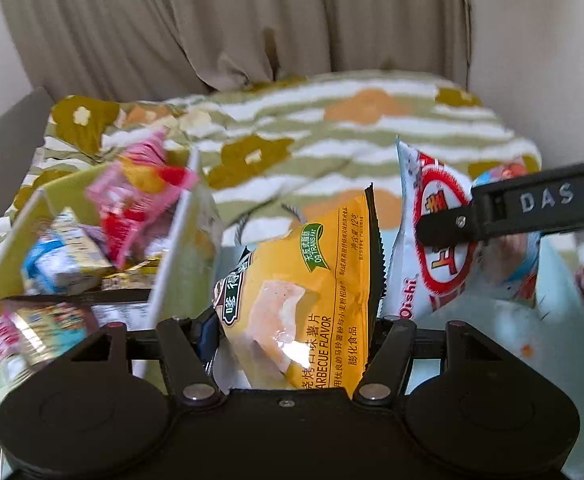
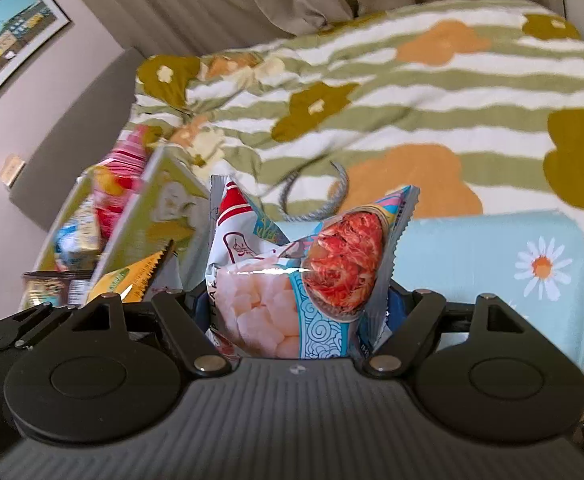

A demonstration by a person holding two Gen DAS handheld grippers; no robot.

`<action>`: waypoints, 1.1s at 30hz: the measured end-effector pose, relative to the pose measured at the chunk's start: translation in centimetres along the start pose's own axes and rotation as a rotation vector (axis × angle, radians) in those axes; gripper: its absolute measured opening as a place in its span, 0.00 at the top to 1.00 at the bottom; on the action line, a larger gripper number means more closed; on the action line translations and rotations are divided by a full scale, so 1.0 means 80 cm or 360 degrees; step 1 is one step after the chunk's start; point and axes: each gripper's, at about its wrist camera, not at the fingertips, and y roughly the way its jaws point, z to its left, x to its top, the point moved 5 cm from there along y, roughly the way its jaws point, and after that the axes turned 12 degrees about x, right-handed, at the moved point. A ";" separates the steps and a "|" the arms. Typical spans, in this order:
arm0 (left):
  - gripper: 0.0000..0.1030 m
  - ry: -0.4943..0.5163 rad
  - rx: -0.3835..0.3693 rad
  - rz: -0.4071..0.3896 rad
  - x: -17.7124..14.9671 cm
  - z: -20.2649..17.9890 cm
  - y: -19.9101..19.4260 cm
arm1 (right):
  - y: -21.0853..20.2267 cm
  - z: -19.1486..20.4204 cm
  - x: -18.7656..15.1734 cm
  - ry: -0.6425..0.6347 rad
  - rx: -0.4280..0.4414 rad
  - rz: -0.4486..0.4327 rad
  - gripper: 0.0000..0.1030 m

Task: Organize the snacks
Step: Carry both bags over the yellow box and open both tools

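We recorded the left claw (image 1: 292,332) clamped on a yellow barbecue chip bag (image 1: 308,300), held above the floral bedspread (image 1: 332,128) just right of the green divided box (image 1: 180,248) packed with snacks. The right claw (image 2: 292,312) gripped a white Oishi shrimp-flake bag (image 2: 292,276) in front of a light-blue daisy-print bin (image 2: 492,264). Motion blur left the box contents indistinct, though one item appeared to be a pink packet (image 1: 140,200).
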 end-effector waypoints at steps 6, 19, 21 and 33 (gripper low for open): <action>0.35 -0.0088 0.0013 -0.0078 0.001 0.035 -0.052 | -0.034 0.048 0.005 -0.0077 0.0061 -0.0063 0.10; 0.35 -0.0349 0.0186 -0.0233 -0.020 0.158 -0.131 | -0.055 0.167 0.010 -0.0255 0.0220 -0.0128 0.10; 0.35 -0.0390 0.0202 -0.0248 -0.023 0.180 -0.137 | -0.050 0.187 0.010 -0.0293 0.0246 -0.0130 0.10; 0.35 -0.0438 0.0190 -0.0336 0.000 0.323 -0.118 | 0.013 0.299 0.026 -0.0276 0.0280 -0.0187 0.10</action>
